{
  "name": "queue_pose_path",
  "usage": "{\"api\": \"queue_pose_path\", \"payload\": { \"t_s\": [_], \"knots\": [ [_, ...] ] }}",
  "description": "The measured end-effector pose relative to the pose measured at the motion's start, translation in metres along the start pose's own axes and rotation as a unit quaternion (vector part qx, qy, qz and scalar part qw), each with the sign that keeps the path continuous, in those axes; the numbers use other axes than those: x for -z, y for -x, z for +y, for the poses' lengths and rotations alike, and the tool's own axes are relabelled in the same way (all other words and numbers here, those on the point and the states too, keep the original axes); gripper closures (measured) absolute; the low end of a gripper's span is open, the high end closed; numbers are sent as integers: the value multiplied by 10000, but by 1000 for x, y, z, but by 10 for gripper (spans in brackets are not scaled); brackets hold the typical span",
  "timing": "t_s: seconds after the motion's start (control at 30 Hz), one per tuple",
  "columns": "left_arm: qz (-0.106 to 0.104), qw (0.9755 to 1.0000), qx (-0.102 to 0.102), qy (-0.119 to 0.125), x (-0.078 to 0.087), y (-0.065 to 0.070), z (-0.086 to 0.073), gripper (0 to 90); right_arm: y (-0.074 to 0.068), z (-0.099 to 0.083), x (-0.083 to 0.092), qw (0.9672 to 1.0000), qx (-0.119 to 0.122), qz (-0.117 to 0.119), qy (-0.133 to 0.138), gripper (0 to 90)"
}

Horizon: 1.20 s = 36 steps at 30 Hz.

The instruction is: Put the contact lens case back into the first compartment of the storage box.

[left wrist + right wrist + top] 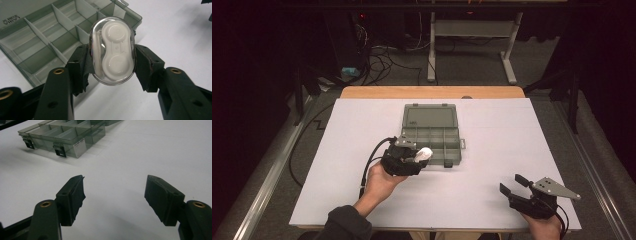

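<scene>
While the right gripper (pixel 512 185) rests low at the near right corner of the white table cover (pixel 492 200), its two black jaws stand wide apart with nothing between them, as the right gripper view makes plain: bare white surface lies in the gap. A hand (pixel 544 226) holds it at the table's front edge, the grey three-cornered plate (pixel 557 188) on top pointing right.

Farther in and left of centre, the left gripper (pixel 424 156) is held above the cover by the person's left hand (pixel 379 182), a dark sleeve (pixel 344 222) showing at the wrist and a black cable (pixel 369 160) looping away beside it. Its jaws are clamped on a clear oval case (pixel 112 51), pressing against its two long sides; inside the case sits a white contact-lens holder (pixel 113 47) with two round caps, one above the other in the left gripper view. The case hangs clear of the table, just at the near left edge of the organizer.

Beyond it lies the translucent grey compartment organizer box (pixel 444 142), open on the cover, its lid (pixel 430 118) flat behind the divided tray, two latches (pixel 60 150) on its front wall. Past the table's wooden far edge (pixel 432 92) stand cables and a desk frame (pixel 472 45) on the dark floor.
</scene>
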State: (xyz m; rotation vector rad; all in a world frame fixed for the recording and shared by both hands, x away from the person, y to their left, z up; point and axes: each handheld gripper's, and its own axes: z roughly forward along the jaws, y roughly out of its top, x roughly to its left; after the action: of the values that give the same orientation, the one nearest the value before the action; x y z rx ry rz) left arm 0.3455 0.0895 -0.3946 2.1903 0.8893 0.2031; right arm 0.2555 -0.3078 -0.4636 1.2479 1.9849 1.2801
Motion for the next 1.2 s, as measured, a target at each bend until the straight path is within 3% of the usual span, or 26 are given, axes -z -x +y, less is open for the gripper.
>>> {"api": "queue_pose_path", "payload": {
  "t_s": [0.53,1.2],
  "knots": [
    [216,9997,73,91,4,-16,19,487,1,0,0,10000,-18,3,13,322],
    [392,9988,295,63,0,-36,29,487,1,0,1,10000,-63,28,33,324]
  ]
}}
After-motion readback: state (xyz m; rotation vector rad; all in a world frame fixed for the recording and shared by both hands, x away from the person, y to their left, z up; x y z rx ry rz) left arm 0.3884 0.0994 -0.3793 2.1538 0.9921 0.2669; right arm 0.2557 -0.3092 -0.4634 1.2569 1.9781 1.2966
